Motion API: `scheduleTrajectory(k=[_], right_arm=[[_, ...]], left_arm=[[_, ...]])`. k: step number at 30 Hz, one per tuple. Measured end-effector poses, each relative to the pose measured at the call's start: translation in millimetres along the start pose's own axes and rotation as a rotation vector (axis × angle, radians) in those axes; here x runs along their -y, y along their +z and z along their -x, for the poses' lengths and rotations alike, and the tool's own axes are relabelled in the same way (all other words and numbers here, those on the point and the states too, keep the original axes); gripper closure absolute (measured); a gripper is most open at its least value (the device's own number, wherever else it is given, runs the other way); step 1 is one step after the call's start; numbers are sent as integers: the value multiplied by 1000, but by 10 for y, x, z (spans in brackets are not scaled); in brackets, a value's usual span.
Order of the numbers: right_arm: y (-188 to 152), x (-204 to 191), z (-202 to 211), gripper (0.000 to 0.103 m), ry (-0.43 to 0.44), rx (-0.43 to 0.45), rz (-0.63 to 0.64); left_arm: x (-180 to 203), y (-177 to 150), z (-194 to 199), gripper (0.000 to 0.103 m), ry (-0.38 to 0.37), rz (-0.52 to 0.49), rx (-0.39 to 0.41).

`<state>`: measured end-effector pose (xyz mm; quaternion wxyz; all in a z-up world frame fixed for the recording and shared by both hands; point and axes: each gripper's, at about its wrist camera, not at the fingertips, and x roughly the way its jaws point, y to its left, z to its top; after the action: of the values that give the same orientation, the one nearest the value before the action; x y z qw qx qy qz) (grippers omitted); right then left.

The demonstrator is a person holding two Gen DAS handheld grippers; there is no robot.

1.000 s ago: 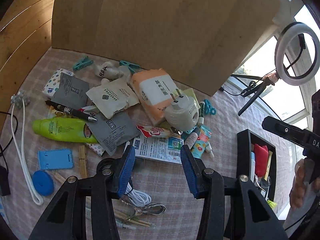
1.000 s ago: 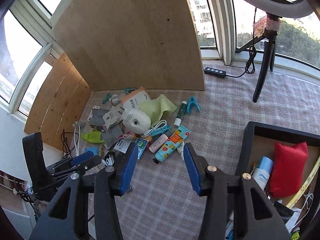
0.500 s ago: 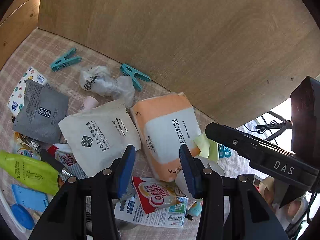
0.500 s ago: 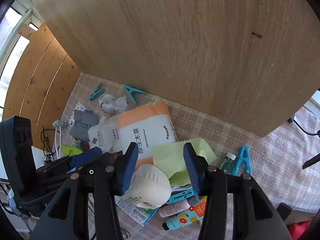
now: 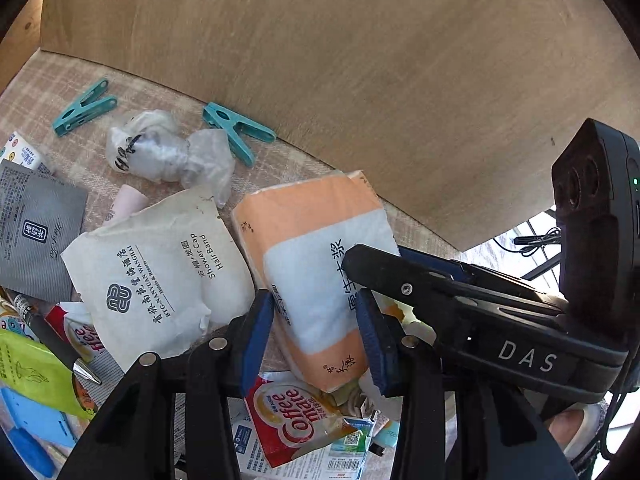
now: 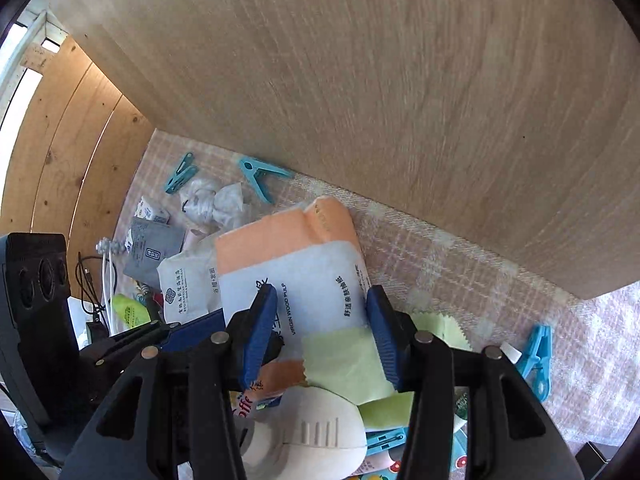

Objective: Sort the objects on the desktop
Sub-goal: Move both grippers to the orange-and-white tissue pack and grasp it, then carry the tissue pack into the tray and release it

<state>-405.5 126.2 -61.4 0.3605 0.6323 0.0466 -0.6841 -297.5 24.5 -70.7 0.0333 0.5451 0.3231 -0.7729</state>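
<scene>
Here both hand-held grippers straddle the orange-and-white tissue pack, lying on the checked tabletop near the wooden board. Left hand-held gripper: jaws closing, pack between them, pads not visibly pressing. Right hand-held gripper: jaws apart, pack and green cloth between. Teal clothespin sits beyond the pack.

The right gripper covers the tissue pack's right edge in the left view; whether its pads touch the pack cannot be told. A pen runs under a white pouch. The green tube is cut off at the picture's edge
</scene>
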Motion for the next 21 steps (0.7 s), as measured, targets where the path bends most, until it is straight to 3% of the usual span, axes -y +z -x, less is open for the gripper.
scheduleTrajectory(k=[7,17,21], right_arm=[[-373,118,156,57,-4,-5,-33],[-1397,276,434,57,7,19,-122],[-1775,170,549,57,18,40,-140]], left_arm=[[252,-401,-46,63,-19,-91,-56],[624,-1175,37,62,4,-193,-103],[744,-1516,285,62,49,-253,-72]])
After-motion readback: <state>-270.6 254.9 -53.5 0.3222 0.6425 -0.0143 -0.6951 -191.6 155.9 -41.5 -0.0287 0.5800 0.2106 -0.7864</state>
